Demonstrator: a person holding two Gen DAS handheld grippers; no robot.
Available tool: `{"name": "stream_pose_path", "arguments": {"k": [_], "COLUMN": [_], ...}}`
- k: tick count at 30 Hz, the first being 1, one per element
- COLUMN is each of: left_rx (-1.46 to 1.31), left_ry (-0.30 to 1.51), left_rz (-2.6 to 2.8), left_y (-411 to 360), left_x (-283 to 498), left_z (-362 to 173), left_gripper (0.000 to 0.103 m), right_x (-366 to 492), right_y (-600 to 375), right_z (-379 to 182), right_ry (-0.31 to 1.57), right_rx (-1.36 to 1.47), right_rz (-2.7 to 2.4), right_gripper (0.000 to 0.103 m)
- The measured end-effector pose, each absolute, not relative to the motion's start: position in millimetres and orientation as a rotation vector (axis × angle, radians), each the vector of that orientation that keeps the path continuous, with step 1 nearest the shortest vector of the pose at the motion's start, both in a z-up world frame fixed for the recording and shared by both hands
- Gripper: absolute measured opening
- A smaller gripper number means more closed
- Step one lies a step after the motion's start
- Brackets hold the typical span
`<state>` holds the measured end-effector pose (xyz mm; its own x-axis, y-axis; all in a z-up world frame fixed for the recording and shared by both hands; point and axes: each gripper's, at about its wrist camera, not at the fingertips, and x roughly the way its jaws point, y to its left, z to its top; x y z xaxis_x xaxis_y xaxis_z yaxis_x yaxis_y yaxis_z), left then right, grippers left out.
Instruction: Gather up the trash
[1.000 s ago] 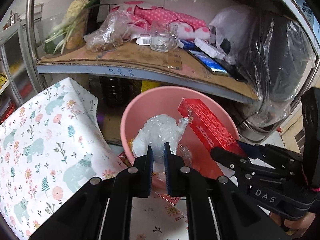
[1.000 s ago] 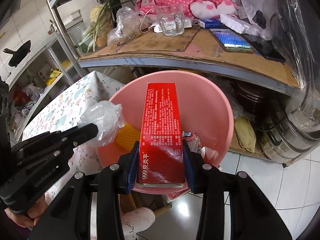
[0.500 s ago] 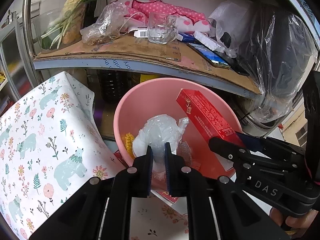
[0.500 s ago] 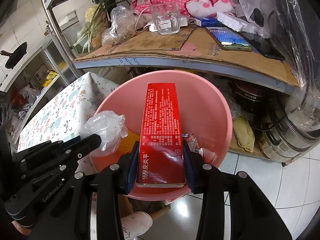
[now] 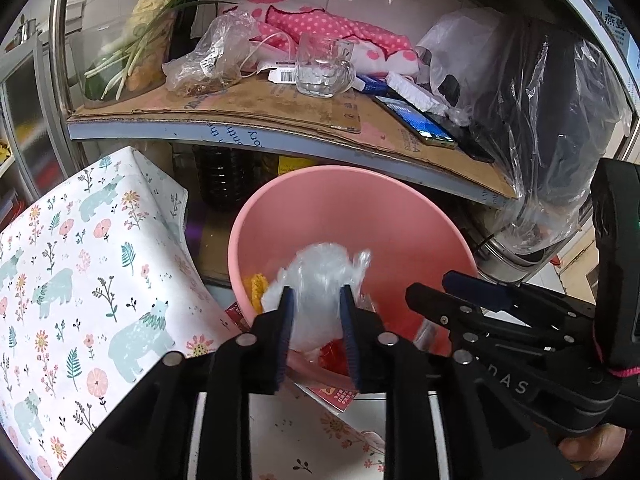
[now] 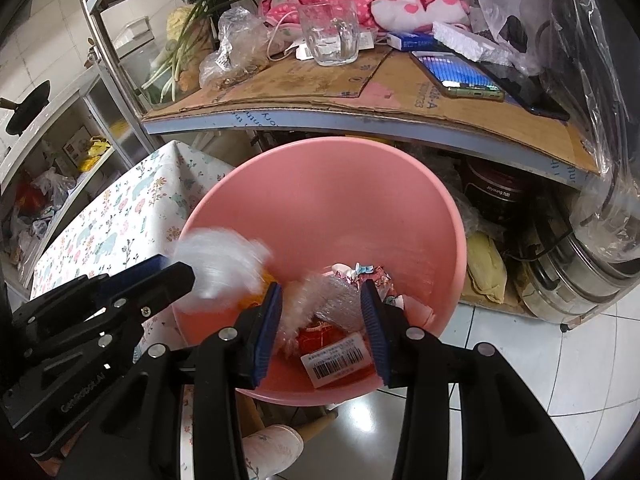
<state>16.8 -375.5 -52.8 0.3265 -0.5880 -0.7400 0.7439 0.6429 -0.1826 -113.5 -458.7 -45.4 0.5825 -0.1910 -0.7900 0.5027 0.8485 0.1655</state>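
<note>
Between the blue pads of the left gripper (image 5: 316, 300), a crumpled ball of clear plastic film (image 5: 320, 276) hangs over the near rim of the round pink plastic basin (image 5: 348, 200). Its outline is blurred in both views, so contact with the pads cannot be confirmed. The left jaws have just been opening and now stand parted on either side of the ball. In the right-wrist view the same ball (image 6: 222, 262) appears as a white smear just past the left gripper's tip (image 6: 176, 276), above the basin's left wall (image 6: 320, 200).

The right gripper (image 6: 322, 296) is spread and grips nothing. Beneath the gap between its pads, at the basin's bottom, lies the red rectangular cardboard carton (image 6: 336, 350), its white barcode end facing up. Around the carton sit crinkled clear wrap (image 6: 336, 300), scraps of printed paper (image 6: 368, 274) and a yellow ridged piece (image 5: 256, 286).

Beside the basin on the left is a surface draped in a white cloth printed with bears and flowers (image 5: 80, 280). Behind it runs a cardboard-lined shelf (image 6: 360, 96) bearing a clear glass mug (image 6: 330, 36) and a lit phone (image 6: 456, 74).
</note>
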Motion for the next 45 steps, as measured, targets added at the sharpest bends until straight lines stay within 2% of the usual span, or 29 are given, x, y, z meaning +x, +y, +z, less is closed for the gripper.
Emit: {"name": "stream_pose_path", "arguments": {"k": [8, 23, 24, 25, 27, 36, 45], "left_rx": [0.195, 0.194, 0.192, 0.19, 0.188, 0.184, 0.195], "left_ry": [0.853, 0.808, 0.806, 0.803, 0.8, 0.789, 0.761], "left_rz": [-0.883, -0.833, -0.83, -0.828, -0.825, -0.808, -0.792], "left_y": [-374, -363, -362, -360, -358, -347, -339], "left_x": [12, -1, -3, -4, -6, -21, -40], "left_z": [-45, -30, -29, -28, -26, -23, -20], "left_gripper": [0.039, 0.039, 0.039, 0.039, 0.039, 0.039, 0.039], "right_x": [-117, -132, -134, -135, -137, -148, -159], "right_y": [-454, -438, -436, -434, -430, -409, -396], "right_z": [-41, -27, -26, -25, -23, -19, -21], "right_ry": [0.851, 0.815, 0.811, 0.809, 0.799, 0.764, 0.754], "right_rx": [0.381, 0.326, 0.316, 0.305, 0.28, 0.186, 0.169], "right_rz": [-0.418, -0.428, -0.436, -0.443, -0.453, -0.5, -0.523], "right_gripper": [0.042, 0.042, 0.043, 0.051, 0.057, 0.064, 0.065]}}
